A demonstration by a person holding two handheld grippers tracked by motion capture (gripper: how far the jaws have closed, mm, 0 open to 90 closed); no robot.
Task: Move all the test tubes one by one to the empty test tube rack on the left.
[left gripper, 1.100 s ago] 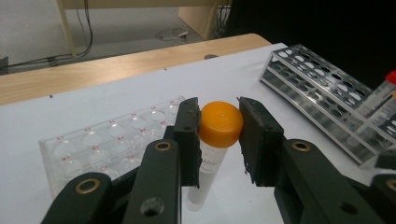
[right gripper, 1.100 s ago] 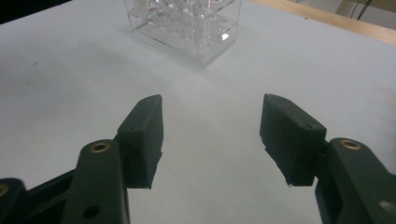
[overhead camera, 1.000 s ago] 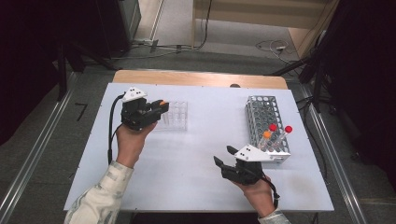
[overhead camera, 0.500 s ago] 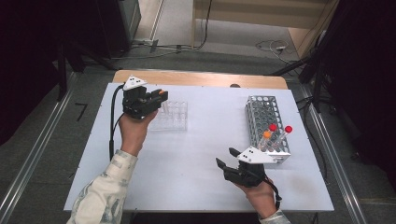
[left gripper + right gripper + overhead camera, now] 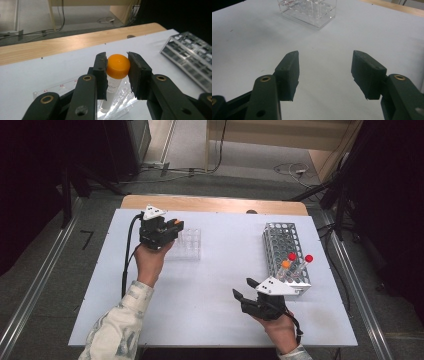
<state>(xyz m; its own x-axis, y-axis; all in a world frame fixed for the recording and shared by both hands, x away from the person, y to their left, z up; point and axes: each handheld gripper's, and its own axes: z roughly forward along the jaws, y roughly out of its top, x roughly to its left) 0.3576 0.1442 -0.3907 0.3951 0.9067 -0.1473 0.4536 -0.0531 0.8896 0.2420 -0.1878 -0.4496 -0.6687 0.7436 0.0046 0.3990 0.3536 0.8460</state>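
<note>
Left gripper [image 5: 117, 72] has its fingers clamped on the cap of an orange-capped clear plastic tube [image 5: 118, 66], held right above the clear acrylic tube rack [image 5: 186, 244] on the white tabletop [image 5: 215, 290]; right gripper [image 5: 325, 75] hovers low, fingers spread wide, near the perforated metal rack [image 5: 285, 245] holding red- and orange-capped tubes [image 5: 295, 260].

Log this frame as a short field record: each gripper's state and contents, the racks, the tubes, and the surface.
left gripper: shut on the orange-capped tube, held at the cap above the clear rack
right gripper: open, nothing between the jaws, low over bare table near the front edge
metal rack: right side of the table, holding three capped tubes near its front end, two red and one orange
clear rack: left of centre, its wells look empty
table: white top, wooden strip along the far edge
</note>
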